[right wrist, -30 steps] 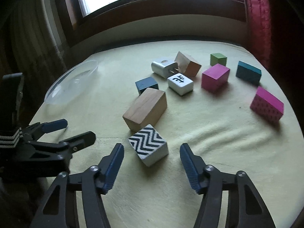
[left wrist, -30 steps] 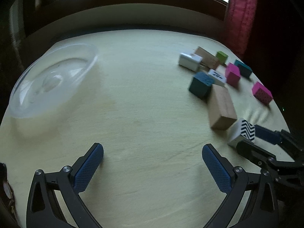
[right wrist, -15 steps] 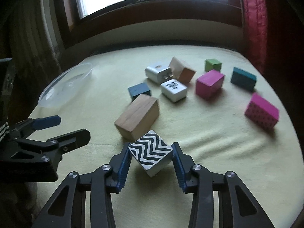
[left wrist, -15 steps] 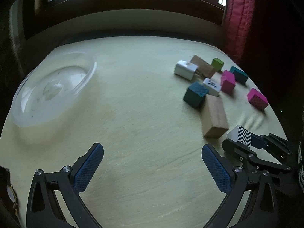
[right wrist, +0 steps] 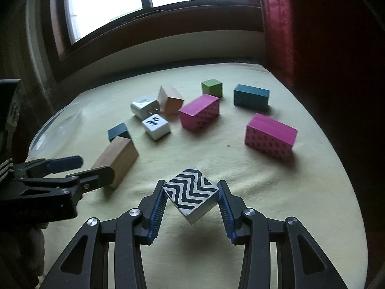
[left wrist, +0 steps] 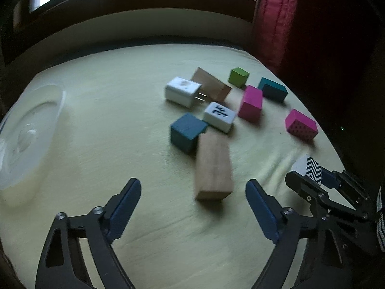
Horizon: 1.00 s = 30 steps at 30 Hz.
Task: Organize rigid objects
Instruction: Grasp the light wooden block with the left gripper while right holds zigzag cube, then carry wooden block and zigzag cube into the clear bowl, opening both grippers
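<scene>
The right gripper [right wrist: 191,201] grips a zigzag block [right wrist: 191,192] by its corners, apparently lifted just above the cloth [right wrist: 276,192]. The left gripper [left wrist: 192,207] hangs open, empty. Next, carry the block to the clear dish [left wrist: 28,130], probably its destination.

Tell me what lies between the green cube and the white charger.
In the left wrist view, a tan wooden block lies between the green cube and the white charger, its end against the charger's prongs.
</scene>
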Tool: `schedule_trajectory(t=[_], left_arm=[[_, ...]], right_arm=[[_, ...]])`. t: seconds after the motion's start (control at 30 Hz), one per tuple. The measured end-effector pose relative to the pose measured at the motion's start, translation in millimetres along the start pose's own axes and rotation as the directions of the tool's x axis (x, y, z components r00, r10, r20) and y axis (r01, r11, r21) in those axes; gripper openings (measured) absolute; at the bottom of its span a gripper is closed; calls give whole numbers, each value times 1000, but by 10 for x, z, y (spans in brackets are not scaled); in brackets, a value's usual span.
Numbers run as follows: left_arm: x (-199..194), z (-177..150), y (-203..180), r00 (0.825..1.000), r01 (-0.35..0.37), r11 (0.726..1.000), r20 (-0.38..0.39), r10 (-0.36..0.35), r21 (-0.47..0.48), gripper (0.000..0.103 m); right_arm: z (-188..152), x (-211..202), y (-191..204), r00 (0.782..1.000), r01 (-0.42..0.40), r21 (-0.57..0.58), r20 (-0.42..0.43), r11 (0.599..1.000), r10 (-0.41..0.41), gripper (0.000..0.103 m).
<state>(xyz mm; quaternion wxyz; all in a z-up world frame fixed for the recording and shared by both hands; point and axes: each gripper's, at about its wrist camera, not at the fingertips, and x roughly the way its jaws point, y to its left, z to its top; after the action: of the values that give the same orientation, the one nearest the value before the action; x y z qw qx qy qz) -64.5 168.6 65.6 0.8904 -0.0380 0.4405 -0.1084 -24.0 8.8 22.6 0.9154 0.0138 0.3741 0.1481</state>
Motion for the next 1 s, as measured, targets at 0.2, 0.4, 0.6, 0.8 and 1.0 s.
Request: schedule_trajectory(t=[0.2,0.4,0.6,0.8,1.0], left_arm=[[240,79,-115,998,43,999,-48,-43,-14,60],[356,147,-176,1000,-2,1000,-27,3,9,37],[324,124,-154,1000,-9,1000,-12,9,24,31],[208,60,-165,1000,-7,999,16,6,52,30],[56,3,-47,999,0,999,40,-1,33,30]], right_arm=[[-29,18,-22,1000,0,-11,-3,1000,0,45],[-58,60,-63,1000,-11,7,-22,1000,12,45],[-64,57,-62,1000,-11,6,-25,1000,11,45],[-57,37,-65,1000,7,10,-16,1000,-7,45],[-49,7,-42,1000,8,19,-8,1000,-7,45]])
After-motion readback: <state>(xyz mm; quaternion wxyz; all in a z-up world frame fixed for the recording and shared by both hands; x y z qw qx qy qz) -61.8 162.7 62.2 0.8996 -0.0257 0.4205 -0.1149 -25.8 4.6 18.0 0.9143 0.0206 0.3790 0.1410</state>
